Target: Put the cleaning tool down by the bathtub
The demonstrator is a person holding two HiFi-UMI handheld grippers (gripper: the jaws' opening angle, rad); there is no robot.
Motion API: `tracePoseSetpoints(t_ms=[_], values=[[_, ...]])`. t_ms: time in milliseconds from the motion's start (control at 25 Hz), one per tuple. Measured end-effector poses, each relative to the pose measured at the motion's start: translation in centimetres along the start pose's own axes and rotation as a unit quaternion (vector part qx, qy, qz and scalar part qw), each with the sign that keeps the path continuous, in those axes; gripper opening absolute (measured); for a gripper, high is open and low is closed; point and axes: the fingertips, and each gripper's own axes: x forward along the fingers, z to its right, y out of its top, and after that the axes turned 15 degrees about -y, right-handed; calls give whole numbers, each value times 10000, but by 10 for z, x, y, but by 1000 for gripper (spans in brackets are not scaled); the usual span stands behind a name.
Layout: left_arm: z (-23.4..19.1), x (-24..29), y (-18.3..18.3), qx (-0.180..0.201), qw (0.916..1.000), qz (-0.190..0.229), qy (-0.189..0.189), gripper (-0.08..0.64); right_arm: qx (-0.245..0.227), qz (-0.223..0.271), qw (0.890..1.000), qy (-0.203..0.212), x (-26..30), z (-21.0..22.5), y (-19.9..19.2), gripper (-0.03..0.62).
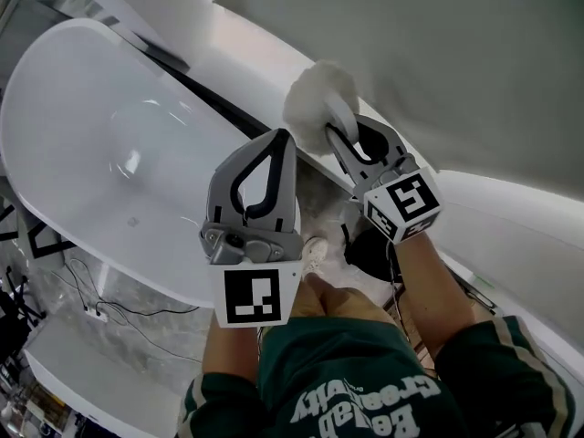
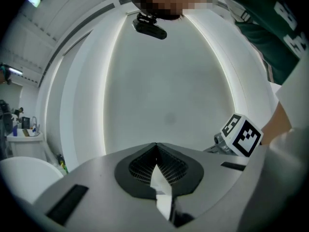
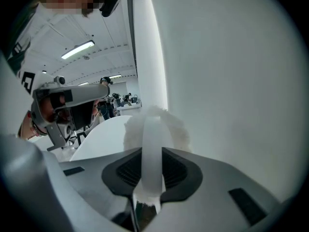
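The cleaning tool [image 1: 315, 94] is a fluffy white pad with a white strap handle. My right gripper [image 1: 342, 124] is shut on that strap and holds the pad in the air over the gap between the bathtub and the wall. In the right gripper view the strap [image 3: 153, 144] runs up between the dark pads, with the fluffy pad beyond. The white bathtub [image 1: 55, 108] lies to the left, its rim just beside both grippers. My left gripper [image 1: 285, 137] is shut with nothing in it, its tips touching [image 2: 155, 146], and it hangs above the tub's near rim.
A pale grey wall [image 1: 456, 62] fills the right side. Marble floor with thin cables [image 1: 100, 313] lies to the left of the tub, at the lower left. The person's shoe [image 1: 315, 250] and a dark object [image 1: 370, 249] are on the floor below the grippers.
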Motion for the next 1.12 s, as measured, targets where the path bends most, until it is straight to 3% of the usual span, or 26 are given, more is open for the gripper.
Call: tracePoseSetpoints(t_ms=[640,1120], values=[[-34,-14,-73,-364,9981,-81,483,3,-464,-843,9953,119,124,-15,-99,92],[-46,-28,-88,-426,9970,44,638,3,-973,-1372,9853,285,171,-27,-136,92]])
